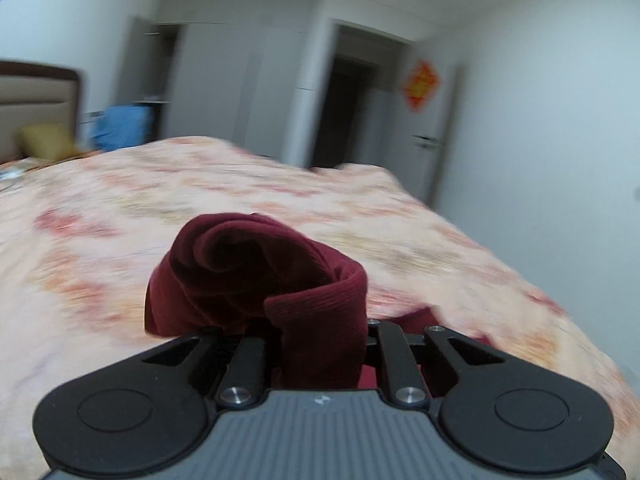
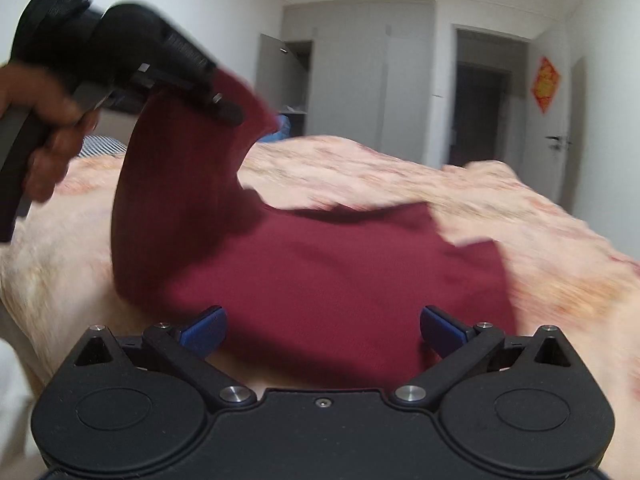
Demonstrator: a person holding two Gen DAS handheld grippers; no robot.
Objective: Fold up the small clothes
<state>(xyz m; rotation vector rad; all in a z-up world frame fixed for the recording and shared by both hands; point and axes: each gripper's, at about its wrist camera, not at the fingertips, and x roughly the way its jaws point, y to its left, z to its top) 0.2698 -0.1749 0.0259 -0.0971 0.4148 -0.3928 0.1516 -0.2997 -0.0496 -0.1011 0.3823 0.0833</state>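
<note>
On the flowered bed cover [image 2: 360,168], dark red garment [image 2: 320,280] lying half spread. One edge pinched in closed left gripper [image 2: 224,110], raised, probably for folding over. Right gripper [image 2: 320,328] wide open, empty, above the near hem.

Soft, even indoor light is filling the room, and the white walls [image 2: 208,20] are coming out pale and slightly bluish in my left view. Nothing is glaring. The floral bedspread [image 1: 120,208] is smearing into streaks in both pictures, while my own gripper bodies are staying fairly sharp. The maroon garment [image 2: 320,272] is casting a dark shadow beneath its lifted edge. The fisheye lenses are bending the doorway [image 2: 480,112] and darkening the top corners.
</note>
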